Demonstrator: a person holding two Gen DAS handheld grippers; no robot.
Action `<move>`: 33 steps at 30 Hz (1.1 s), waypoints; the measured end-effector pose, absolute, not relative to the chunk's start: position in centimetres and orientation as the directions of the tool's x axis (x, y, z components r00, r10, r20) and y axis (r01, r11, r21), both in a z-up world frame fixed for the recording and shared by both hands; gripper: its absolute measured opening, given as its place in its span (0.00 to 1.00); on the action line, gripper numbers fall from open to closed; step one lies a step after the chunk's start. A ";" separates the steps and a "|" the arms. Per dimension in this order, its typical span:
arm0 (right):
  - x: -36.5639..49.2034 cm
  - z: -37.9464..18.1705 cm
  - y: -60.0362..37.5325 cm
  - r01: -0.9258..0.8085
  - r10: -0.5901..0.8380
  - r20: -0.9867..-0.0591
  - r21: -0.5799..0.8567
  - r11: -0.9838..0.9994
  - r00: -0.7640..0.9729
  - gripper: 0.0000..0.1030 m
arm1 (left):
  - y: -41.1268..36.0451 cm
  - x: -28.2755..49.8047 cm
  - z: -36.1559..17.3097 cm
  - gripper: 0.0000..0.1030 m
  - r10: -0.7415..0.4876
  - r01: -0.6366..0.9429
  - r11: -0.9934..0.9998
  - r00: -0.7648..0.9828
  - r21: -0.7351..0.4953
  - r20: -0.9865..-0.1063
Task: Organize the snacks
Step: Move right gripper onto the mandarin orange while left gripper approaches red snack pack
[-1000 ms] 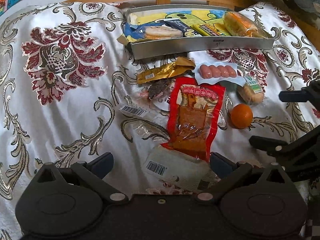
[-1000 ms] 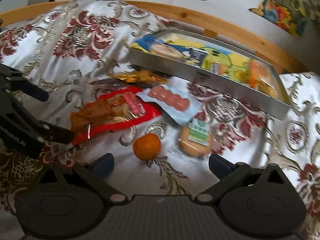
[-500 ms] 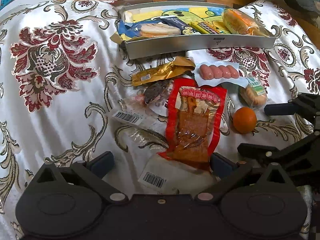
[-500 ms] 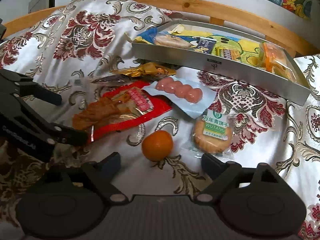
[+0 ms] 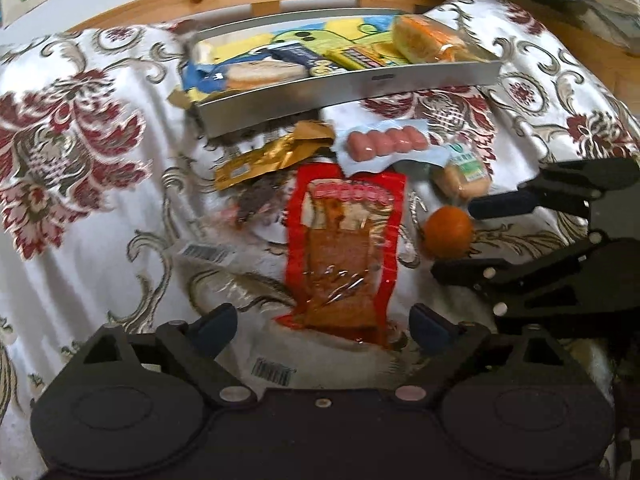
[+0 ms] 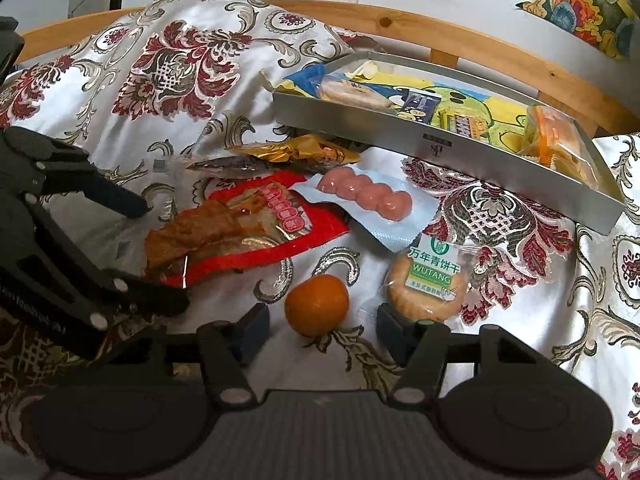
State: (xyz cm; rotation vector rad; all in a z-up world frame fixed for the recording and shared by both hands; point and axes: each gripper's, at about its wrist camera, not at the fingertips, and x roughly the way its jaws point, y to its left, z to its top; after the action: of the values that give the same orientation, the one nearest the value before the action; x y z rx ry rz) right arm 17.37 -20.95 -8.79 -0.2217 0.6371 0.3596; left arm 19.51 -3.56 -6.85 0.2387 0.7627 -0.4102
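Observation:
A small orange (image 6: 316, 304) lies on the floral cloth between the fingers of my right gripper (image 6: 323, 328), which is open with a gap on each side of the fruit. The left wrist view shows the same orange (image 5: 448, 232) inside the right gripper (image 5: 453, 240). My left gripper (image 5: 323, 328) is open, its fingers either side of the near end of a red snack packet (image 5: 344, 248). Around them lie a sausage pack (image 6: 364, 196), a wrapped round biscuit (image 6: 430, 280) and a gold packet (image 6: 296, 152). The silver tray (image 6: 440, 144) behind holds several snacks.
A clear wrapper with a barcode (image 5: 208, 254) and another barcoded packet (image 5: 272, 372) lie near my left gripper. A wooden rail (image 6: 440, 36) runs behind the tray. The cloth (image 5: 80, 160) rises in a mound at the left.
My right gripper has moved forward and narrowed, so the orange now sits between its fingers. The left gripper has crept forward over the red packet's near end.

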 end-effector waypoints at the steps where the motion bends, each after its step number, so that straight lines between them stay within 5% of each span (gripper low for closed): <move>1: 17.4 -8.8 -21.0 -0.389 0.256 -0.612 -0.093 0.916 0.748 0.62 | -3.7 19.6 -6.9 0.86 -0.274 0.447 0.892 0.647 0.063 -0.712; 16: 17.8 -8.9 -21.0 -0.367 0.256 -0.596 -0.071 0.927 0.761 0.49 | -3.8 20.7 -7.2 0.78 -0.284 0.430 0.902 0.652 0.034 -0.703; 20: 17.8 -9.0 -21.0 -0.373 0.265 -0.594 -0.064 0.926 0.759 0.39 | -3.8 20.8 -7.3 0.76 -0.288 0.429 0.903 0.651 0.027 -0.702; 26: 17.7 -9.0 -20.9 -0.364 0.262 -0.590 -0.058 0.929 0.764 0.37 | -4.0 20.6 -7.2 0.58 -0.307 0.446 0.895 0.649 0.021 -0.696; 33: 17.6 -8.9 -20.8 -0.361 0.263 -0.587 -0.054 0.931 0.766 0.37 | -4.1 20.4 -7.2 0.55 -0.314 0.454 0.891 0.650 0.022 -0.692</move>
State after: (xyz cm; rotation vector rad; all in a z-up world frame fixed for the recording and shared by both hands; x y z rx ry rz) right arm 17.57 -20.80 -8.94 -0.1671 0.6107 0.3404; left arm 20.39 -4.09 -7.17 0.2002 0.7451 -0.4391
